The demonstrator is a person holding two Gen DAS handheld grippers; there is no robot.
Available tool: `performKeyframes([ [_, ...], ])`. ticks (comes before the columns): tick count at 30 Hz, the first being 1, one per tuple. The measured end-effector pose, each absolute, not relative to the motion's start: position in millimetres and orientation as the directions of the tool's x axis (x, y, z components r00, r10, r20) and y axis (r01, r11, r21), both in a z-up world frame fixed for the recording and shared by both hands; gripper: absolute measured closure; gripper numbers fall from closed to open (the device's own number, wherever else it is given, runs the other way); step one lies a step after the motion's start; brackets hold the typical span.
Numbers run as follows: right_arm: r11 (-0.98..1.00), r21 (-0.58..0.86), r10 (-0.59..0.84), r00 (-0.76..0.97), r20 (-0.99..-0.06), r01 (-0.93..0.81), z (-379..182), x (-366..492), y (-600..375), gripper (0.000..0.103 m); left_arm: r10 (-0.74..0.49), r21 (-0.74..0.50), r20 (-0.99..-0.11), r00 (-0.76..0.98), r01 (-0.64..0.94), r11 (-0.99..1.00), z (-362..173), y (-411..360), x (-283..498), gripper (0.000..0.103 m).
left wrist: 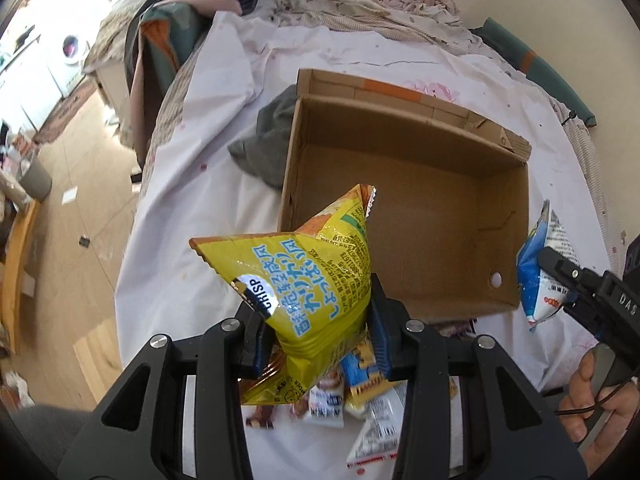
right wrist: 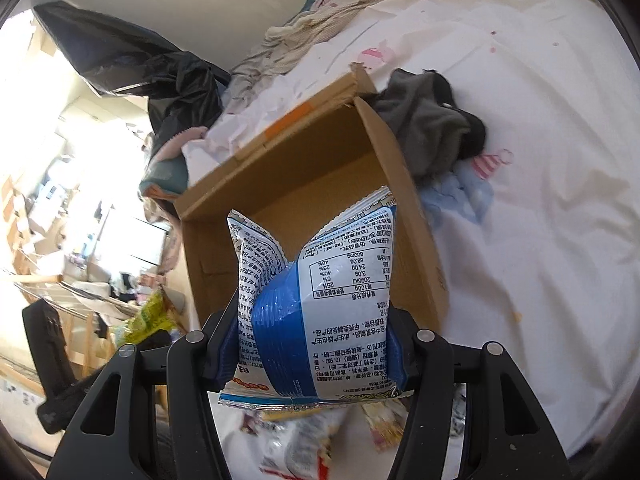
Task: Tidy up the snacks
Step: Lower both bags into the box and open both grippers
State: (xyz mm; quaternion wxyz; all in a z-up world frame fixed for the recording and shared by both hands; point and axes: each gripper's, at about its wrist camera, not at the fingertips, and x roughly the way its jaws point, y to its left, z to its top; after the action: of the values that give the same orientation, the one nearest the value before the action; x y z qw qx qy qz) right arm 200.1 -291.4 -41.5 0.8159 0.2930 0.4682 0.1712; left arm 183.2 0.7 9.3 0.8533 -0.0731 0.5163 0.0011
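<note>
Landmark: cardboard box (left wrist: 404,216), open-topped, nothing visible inside, resting on the bed (left wrist: 192,184).
Left hand-held gripper (left wrist: 316,332): jaws pinching the yellow snack bag (left wrist: 304,288) across its lower half, on the near side of the box.
Yellow snack bag: lifted clear of the bed, upper corner reaching over the box's near wall; puffed with air, glossy film.
Right hand-held gripper (right wrist: 310,356): jaws pinching the blue-and-white snack bag (right wrist: 316,292) at mid-body; in the left wrist view it sits just outside the box's right wall.
Blue-and-white snack bag: held above the bed, its crimped top edge toward the box opening.
Handling, both bags: judged light, soft and crushable; film likely slippery, contents probably brittle. A gentle squeeze across the air-filled middle or on a crimped seam seems the safest hold.
Loose snack packets (left wrist: 360,412): small pile on the bed, nearer than the box, below the left jaws.
Grey cloth (left wrist: 264,140): crumpled, touching the box's far-left corner.
Bedding heap (left wrist: 360,8): beyond the box, against the wall.
Stage, judged: both bags ready to be dropped into the box.
</note>
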Motion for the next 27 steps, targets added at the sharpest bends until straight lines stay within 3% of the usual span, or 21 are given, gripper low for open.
performKeyframes([
  [15,0.822,0.566,0.527,0.456,-0.717,-0.06,-61.0,250.0,-254.0,0.043,-0.103,-0.145,-0.887,0.451,-0.059,0.988,-28.4,-4.4,238.2,0.067],
  [27,0.904,0.407,0.421,0.431,-0.798,-0.129,-75.8,249.6,-229.6,0.042,-0.167,-0.197,-0.903,0.396,-0.036,0.98,-58.1,-17.5,249.3,0.067],
])
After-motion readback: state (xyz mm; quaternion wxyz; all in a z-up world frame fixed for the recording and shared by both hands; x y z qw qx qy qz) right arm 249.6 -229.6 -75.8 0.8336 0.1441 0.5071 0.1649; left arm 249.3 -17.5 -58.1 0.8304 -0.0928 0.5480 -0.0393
